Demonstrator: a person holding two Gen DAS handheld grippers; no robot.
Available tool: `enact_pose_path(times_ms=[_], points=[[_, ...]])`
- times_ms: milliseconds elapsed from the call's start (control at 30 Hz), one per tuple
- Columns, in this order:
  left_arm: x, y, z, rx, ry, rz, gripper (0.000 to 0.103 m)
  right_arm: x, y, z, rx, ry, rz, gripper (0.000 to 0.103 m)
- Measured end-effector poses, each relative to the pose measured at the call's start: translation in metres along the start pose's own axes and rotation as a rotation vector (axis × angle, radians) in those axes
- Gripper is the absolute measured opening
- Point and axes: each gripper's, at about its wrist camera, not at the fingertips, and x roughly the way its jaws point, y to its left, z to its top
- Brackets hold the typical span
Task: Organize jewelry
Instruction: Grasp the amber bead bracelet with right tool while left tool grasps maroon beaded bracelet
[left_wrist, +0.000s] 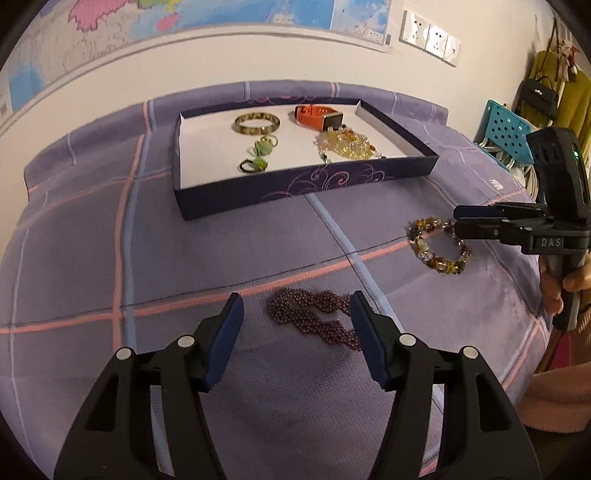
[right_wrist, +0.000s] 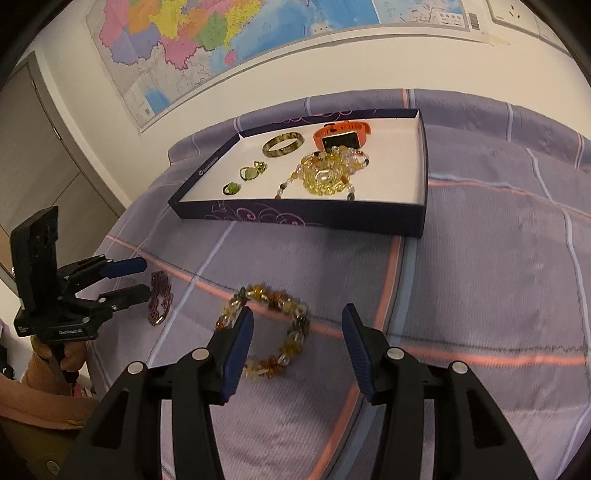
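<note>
A dark purple beaded necklace (left_wrist: 312, 314) lies on the purple checked cloth between the open fingers of my left gripper (left_wrist: 297, 308), which is empty. It also shows in the right wrist view (right_wrist: 159, 297). An amber and clear bead bracelet (right_wrist: 271, 330) lies between the open fingers of my right gripper (right_wrist: 297, 319), also empty. In the left wrist view the bracelet (left_wrist: 439, 245) sits under the right gripper (left_wrist: 458, 218). A shallow dark box (left_wrist: 295, 184) with a white floor holds a green bangle (left_wrist: 257, 123), an orange watch (left_wrist: 319, 116), a yellow bead necklace (left_wrist: 347, 144) and two green rings (left_wrist: 258, 155).
The box (right_wrist: 314, 218) stands at the back of the bed, near the wall with a map (right_wrist: 207, 40). A teal perforated chair (left_wrist: 504, 127) and hanging bags stand to the right. The person's hands hold both gripper handles.
</note>
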Motion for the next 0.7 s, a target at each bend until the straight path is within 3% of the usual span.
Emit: enact_pose_path(times_ms=[167,367,500,700], points=[[0.0064,0.0031,0.0026,-0.006,0.014,-0.009,0.055,0.0018,0.0038,-0.0018,-0.005,-0.002,-0.005,0.048],[0.0087,-0.0013,0.0043,0.020,0.022,-0.001,0.041,0.0027,0.0043,-0.0021,0.002,-0.008,-0.003,0.049],[0.0080,-0.0032,0.0028,0.033,0.017,0.008,0.025,0.0029,0.0044,-0.0024,-0.003,-0.006,-0.006,0.049],[0.0046,-0.0051,0.0003,0.029,0.013,0.013,0.017,0.0036,0.0072,-0.0035,-0.018,-0.007,-0.024,0.049]])
